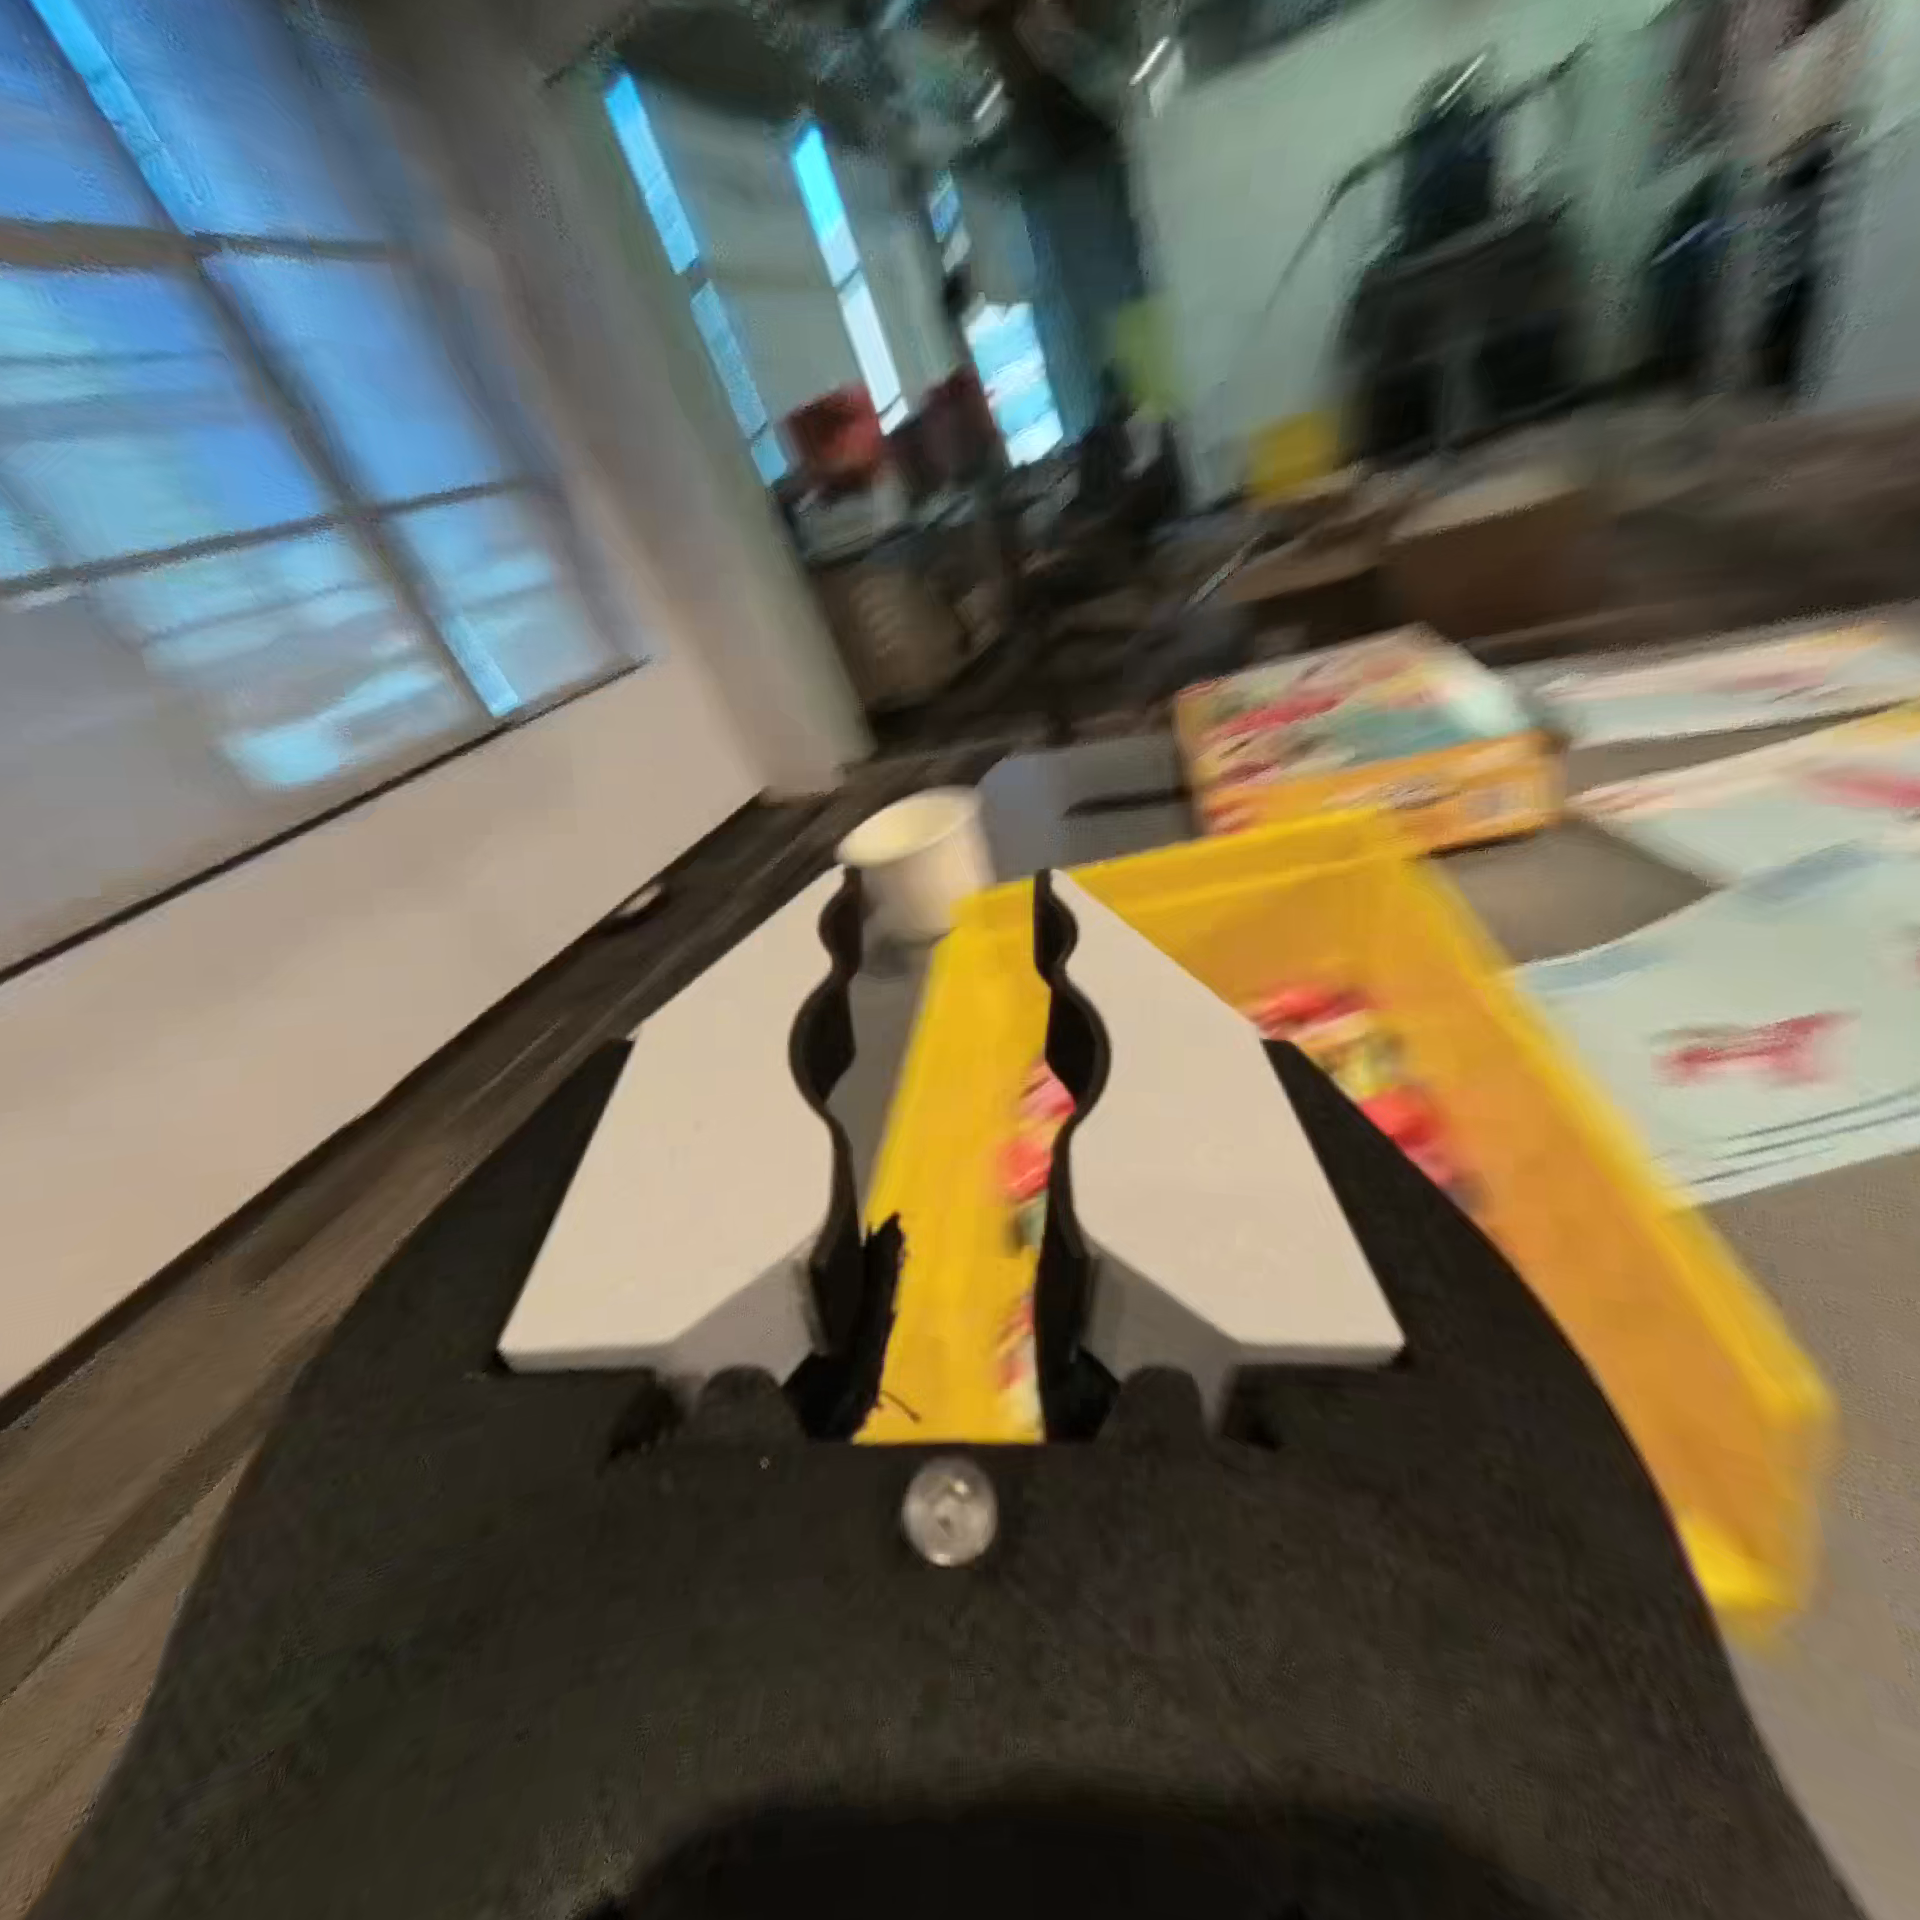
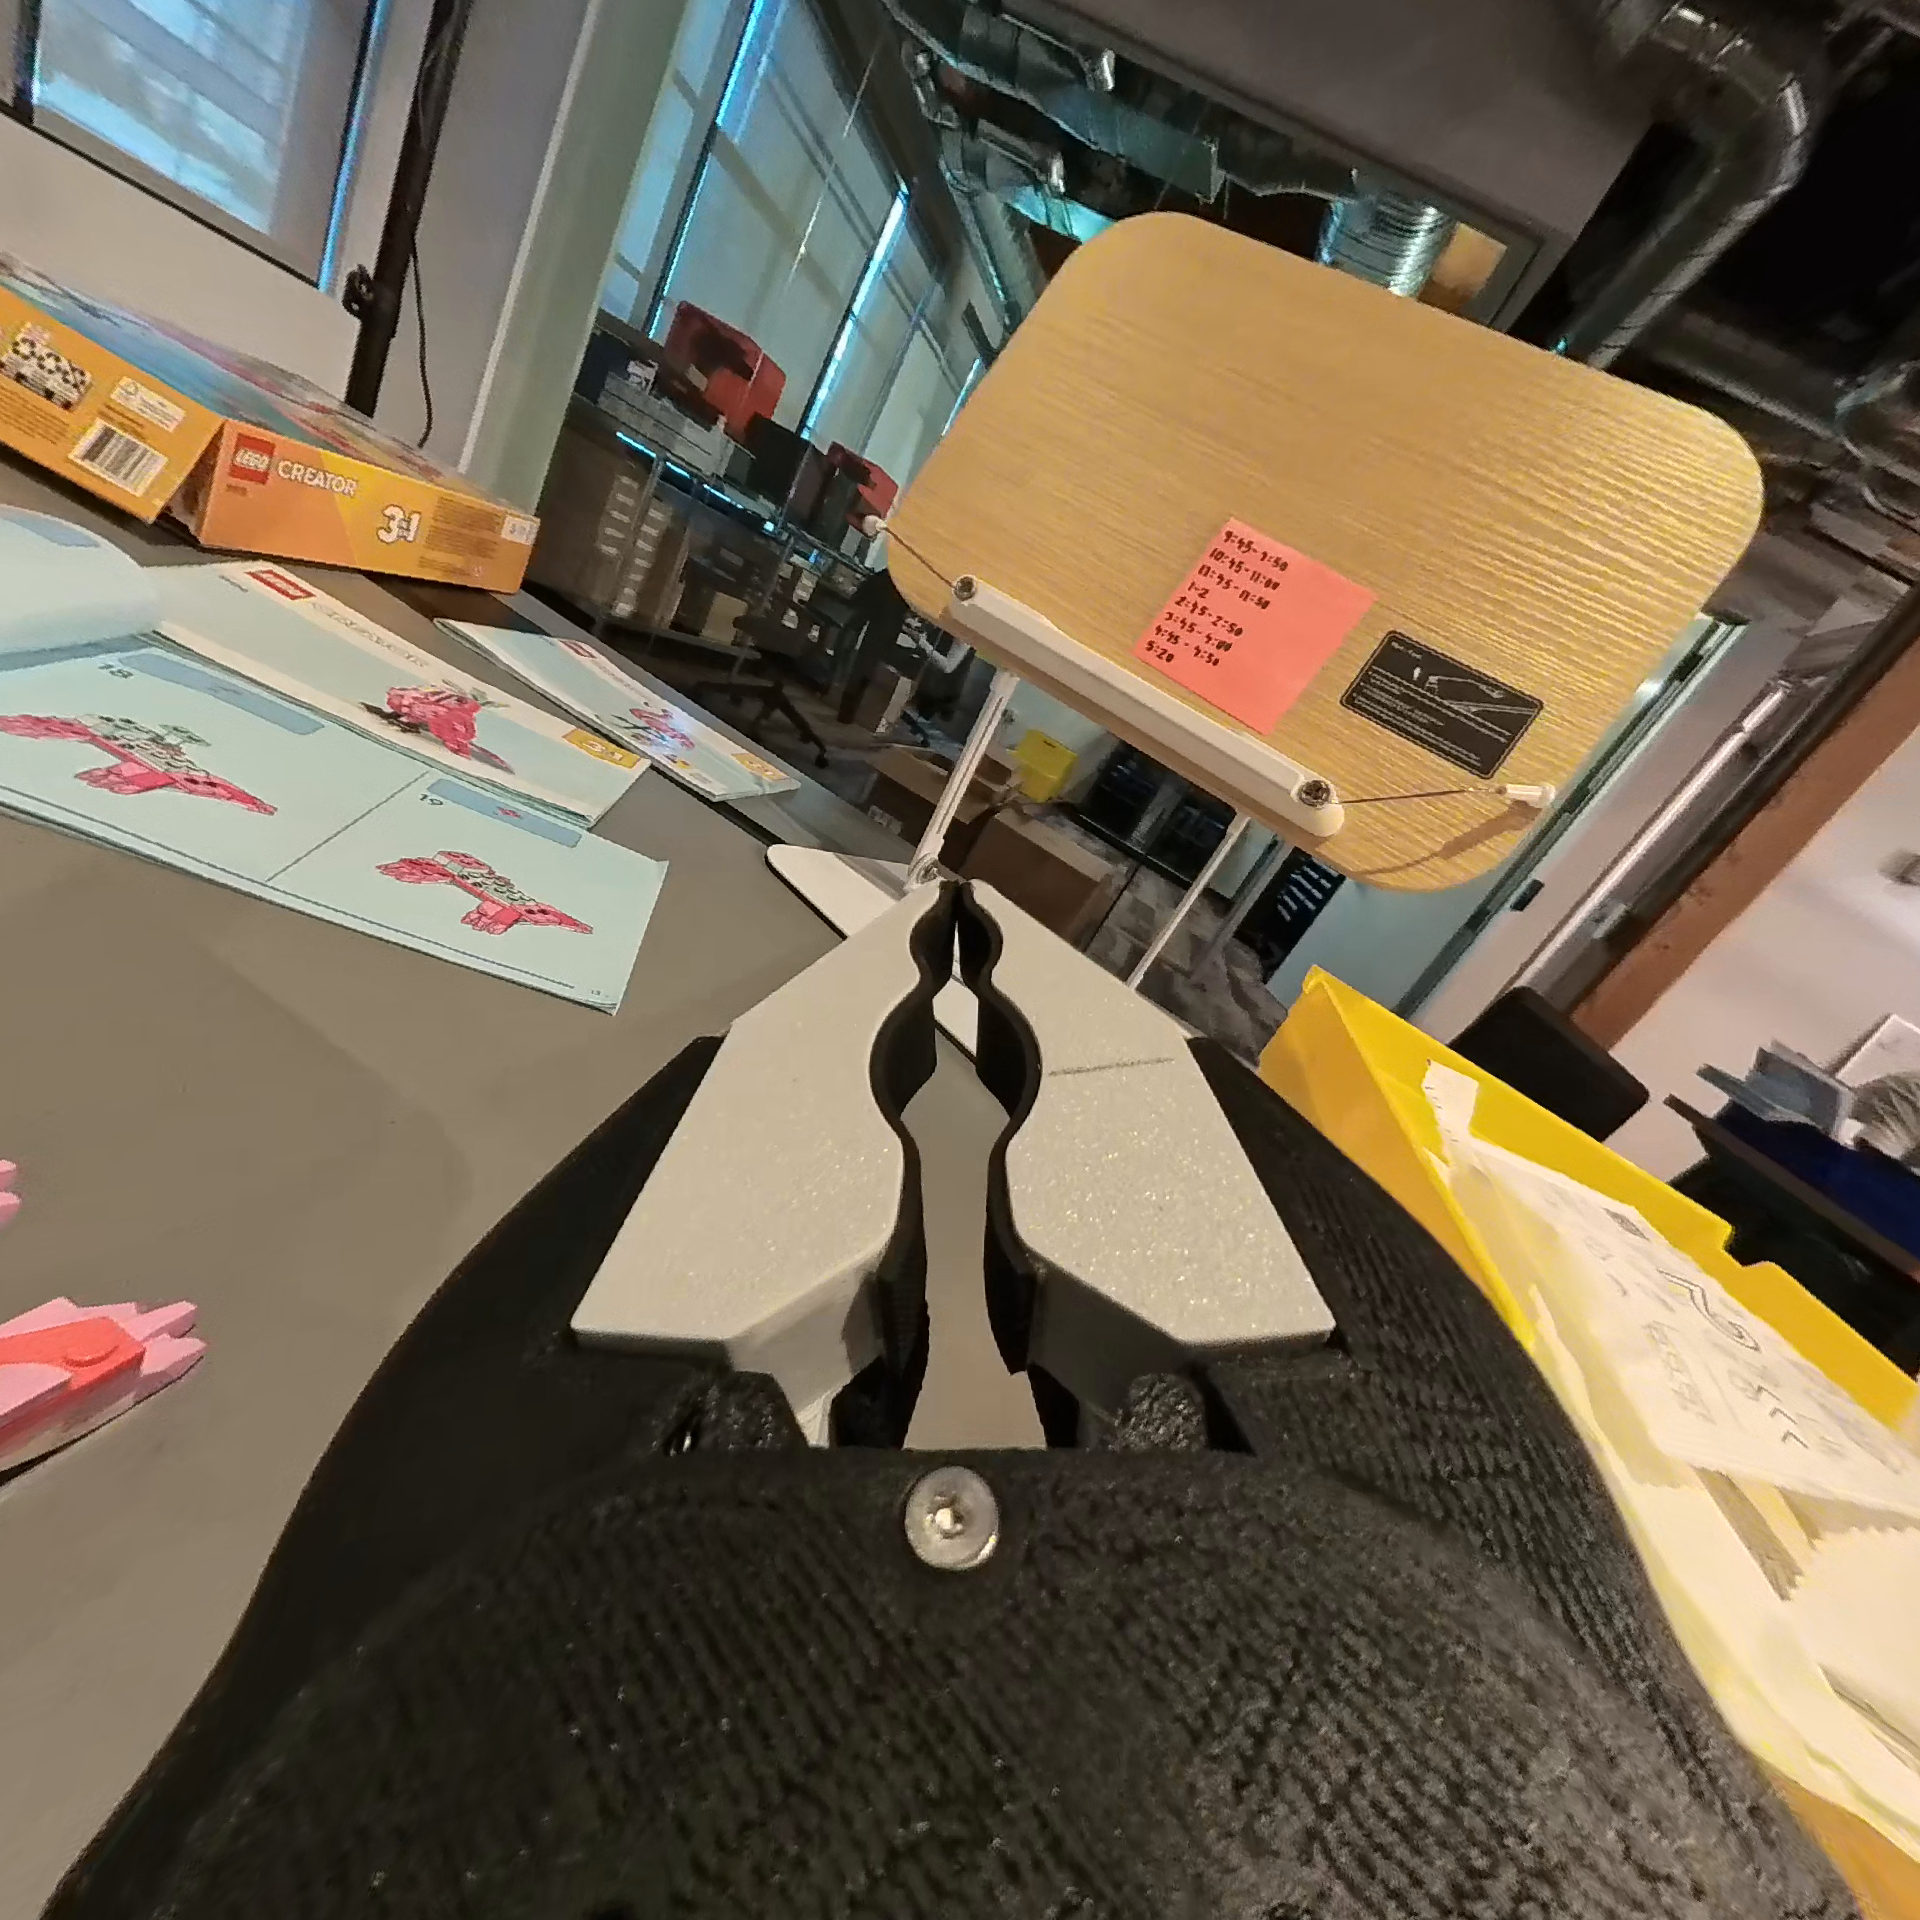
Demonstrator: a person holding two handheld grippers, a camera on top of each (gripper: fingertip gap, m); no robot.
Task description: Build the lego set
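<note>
Grey worktop (image 2: pixel 260 1039) carried the set, with tall windows and cluttered shelving behind; the left wrist view was smeared by motion blur throughout.

Left wrist view, left to right: white paper cup (image 1: pixel 920 862), partly hidden behind the fingertips; left tool (image 1: pixel 945 883), empty, fingers parted with a clear gap between them, tilted over a yellow bin (image 1: pixel 1538 1195). The bin held blurred red pieces that could not be made out. An orange lego box (image 1: pixel 1371 748) lay beyond, with open pale instruction pages (image 1: pixel 1766 1039) cut off at the right edge.

Right wrist view, left to right: pink lego build (image 2: pixel 83 1361), cut off by the left edge, lying on the worktop; the lego box (image 2: pixel 353 509) at the far left; instruction booklets (image 2: pixel 343 790) open beside it; right tool (image 2: pixel 956 894), held low and level, fingertips nearly touching, nothing between them; wooden book stand (image 2: pixel 1403 499) bearing a pink note; the yellow bin (image 2: pixel 1351 1049) with paper bags, cut off at the right.
</note>
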